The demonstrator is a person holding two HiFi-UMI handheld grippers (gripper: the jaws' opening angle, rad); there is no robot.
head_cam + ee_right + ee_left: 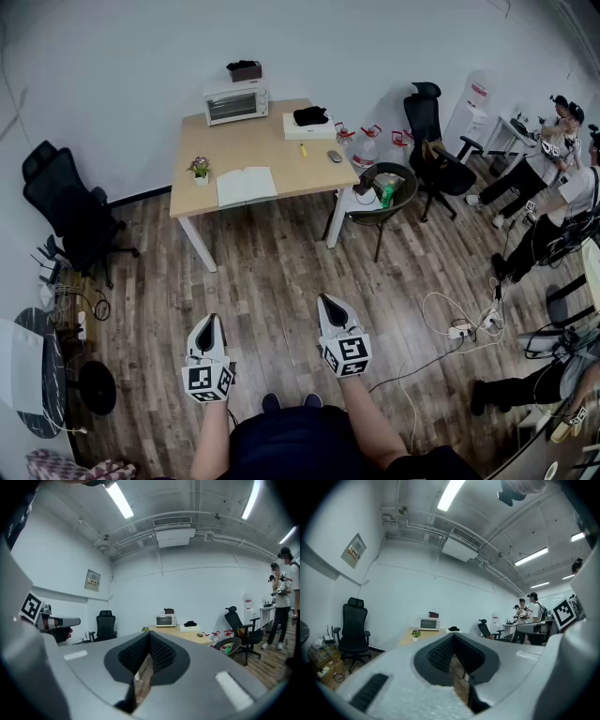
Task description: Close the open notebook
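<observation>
Wood-grain planks cover the floor of a white-walled room lit by ceiling strip lights. A pale wooden desk stands against the far wall. The open notebook lies flat near the desk's front edge, just beside a small potted plant. Along the back of the desk sit a toaster oven and a white box with a dark item on top. One black office chair stands left of the desk, and another stands to its right, past some water bottles. Cables trail across the floor, and several people occupy the room's right side.

The left gripper and right gripper are held level over the floor, well apart from the desk. Each has its jaws together with nothing between them.
</observation>
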